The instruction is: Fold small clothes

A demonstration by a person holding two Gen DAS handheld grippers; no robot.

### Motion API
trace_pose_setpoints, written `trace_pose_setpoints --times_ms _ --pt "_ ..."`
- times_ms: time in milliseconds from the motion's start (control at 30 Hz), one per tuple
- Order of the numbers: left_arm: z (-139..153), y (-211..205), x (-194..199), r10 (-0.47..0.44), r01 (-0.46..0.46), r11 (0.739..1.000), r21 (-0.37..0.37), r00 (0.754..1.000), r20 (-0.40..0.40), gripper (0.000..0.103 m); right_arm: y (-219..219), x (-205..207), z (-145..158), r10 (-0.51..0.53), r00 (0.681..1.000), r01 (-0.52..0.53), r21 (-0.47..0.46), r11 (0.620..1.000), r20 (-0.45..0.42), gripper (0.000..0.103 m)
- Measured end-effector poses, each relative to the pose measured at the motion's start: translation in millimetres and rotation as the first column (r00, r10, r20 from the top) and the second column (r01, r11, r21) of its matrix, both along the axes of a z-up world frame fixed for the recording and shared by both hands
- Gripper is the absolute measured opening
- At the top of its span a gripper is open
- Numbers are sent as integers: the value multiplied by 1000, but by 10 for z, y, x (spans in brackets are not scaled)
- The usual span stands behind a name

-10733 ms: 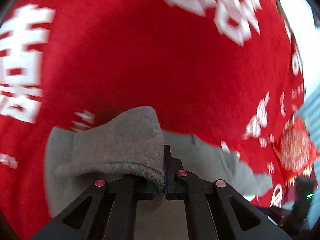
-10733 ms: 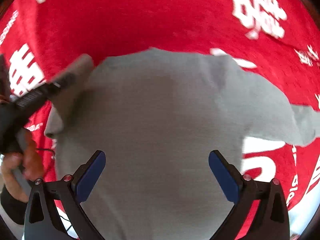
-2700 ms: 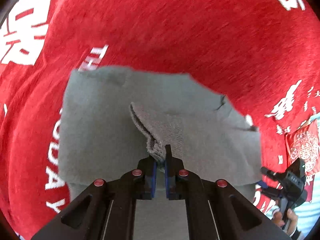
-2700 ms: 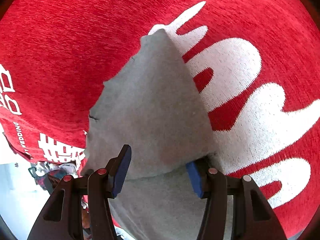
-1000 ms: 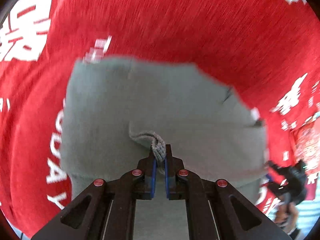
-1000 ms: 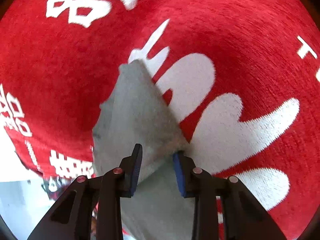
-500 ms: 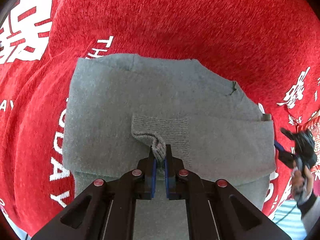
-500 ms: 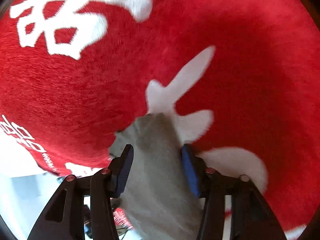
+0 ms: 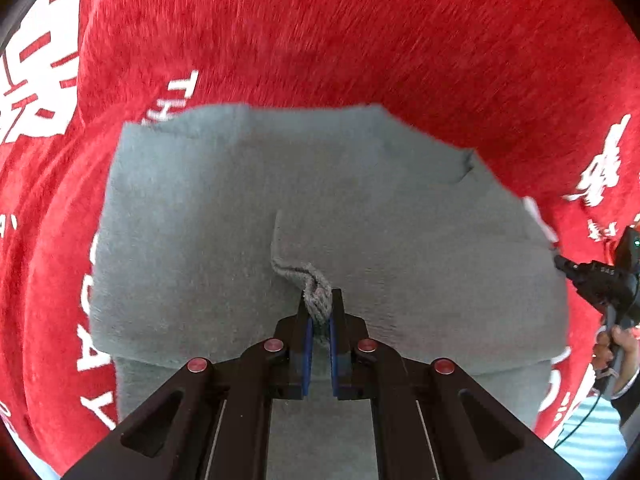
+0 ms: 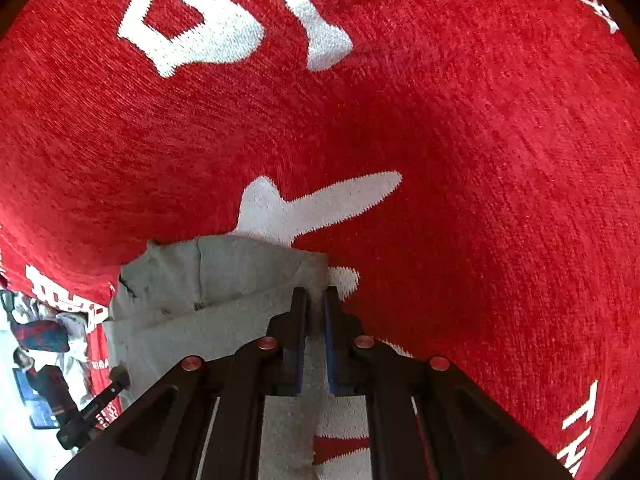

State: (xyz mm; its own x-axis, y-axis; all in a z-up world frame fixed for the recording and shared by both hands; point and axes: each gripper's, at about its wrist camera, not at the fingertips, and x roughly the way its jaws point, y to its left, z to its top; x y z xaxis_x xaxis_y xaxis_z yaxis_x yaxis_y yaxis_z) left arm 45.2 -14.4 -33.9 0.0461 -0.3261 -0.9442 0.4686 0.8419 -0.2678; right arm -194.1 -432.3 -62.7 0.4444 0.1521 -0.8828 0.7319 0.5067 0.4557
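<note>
A red cloth [image 9: 360, 40] with white lettering covers the whole surface; what lies under it cannot be told. On it lies a grey garment [image 9: 200, 240], partly folded, its layers flat on the cloth. The left gripper [image 9: 319, 312] is clamped on a bunched ribbed cuff [image 9: 308, 280] over the garment's middle. The right gripper [image 10: 316, 304] is closing its jaws at the garment's corner [image 10: 312, 268], the grey edge between them. No containers show.
</note>
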Motion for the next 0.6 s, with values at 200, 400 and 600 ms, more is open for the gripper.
trace_pose_setpoints --times_ms 200,400,600 --pt "49 74 -15 -2 2 1000 -16 1000 0 8 98 -171 272 -47 998 47 -10 999 -35 20" --pt "72 154 3 12 -12 999 -36 1000 -14 8 613 -689 301 -151 989 145 207 968 10 52" --pt "141 261 -8 5 -5 999 -39 1000 -1 8 802 -626 93 -43 997 51 111 993 -70 22"
